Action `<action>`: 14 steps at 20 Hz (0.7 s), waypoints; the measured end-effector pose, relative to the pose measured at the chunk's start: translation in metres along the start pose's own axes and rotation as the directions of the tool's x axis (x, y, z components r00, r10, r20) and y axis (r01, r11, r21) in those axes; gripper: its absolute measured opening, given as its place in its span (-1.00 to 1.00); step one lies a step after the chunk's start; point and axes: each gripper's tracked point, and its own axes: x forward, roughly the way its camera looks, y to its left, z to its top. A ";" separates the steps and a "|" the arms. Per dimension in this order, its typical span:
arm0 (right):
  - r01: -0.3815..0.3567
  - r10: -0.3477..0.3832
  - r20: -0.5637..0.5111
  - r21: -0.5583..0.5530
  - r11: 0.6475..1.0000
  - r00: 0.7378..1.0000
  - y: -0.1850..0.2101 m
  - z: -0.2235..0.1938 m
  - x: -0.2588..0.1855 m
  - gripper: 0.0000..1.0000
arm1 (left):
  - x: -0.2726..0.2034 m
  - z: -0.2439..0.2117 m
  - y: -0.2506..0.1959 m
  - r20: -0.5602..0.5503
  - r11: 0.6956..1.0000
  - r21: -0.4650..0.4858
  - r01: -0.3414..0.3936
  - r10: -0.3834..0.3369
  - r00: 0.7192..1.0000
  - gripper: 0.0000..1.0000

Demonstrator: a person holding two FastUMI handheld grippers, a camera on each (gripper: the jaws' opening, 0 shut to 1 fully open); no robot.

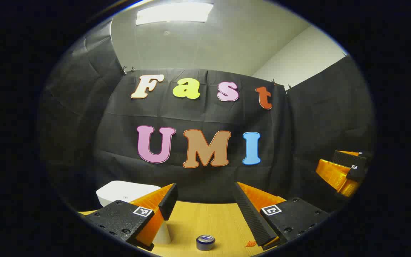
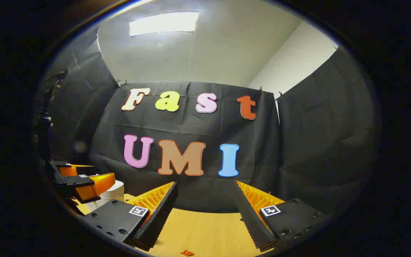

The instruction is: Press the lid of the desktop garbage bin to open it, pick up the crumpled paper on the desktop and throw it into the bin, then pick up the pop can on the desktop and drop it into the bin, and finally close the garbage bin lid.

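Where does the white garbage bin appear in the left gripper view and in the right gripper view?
Left gripper view: the white garbage bin sits low on the left, behind the gripper's left finger, lid closed.
Right gripper view: the bin is low at far left, partly behind the other gripper.
Shared landmark: the wooden table.

Cloth-walled (image 1: 316, 117) recording booth, wooden desktop (image 1: 209, 221)
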 end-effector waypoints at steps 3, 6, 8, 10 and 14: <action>-0.011 0.011 -0.010 0.015 1.000 1.000 -0.001 -0.005 0.005 0.96 | 0.001 -0.002 -0.004 -0.002 1.000 -0.001 0.004 -0.004 1.000 0.89; -0.024 0.024 -0.018 0.020 1.000 1.000 -0.001 -0.010 0.009 0.96 | 0.001 0.008 -0.006 0.029 1.000 0.013 0.008 -0.009 1.000 0.88; -0.035 0.035 -0.017 0.024 0.999 0.999 -0.001 -0.010 0.010 0.96 | 0.001 0.009 -0.004 0.031 0.999 0.050 -0.002 0.000 1.000 0.89; -0.037 0.037 -0.006 0.018 0.999 0.999 -0.004 -0.008 0.011 0.96 | -0.002 0.009 0.000 0.025 0.997 0.079 -0.017 0.015 1.000 0.89; -0.038 0.038 0.015 0.017 0.999 0.999 -0.012 -0.004 0.014 0.96 | -0.002 0.004 0.012 0.000 0.991 0.128 -0.048 0.048 0.999 0.89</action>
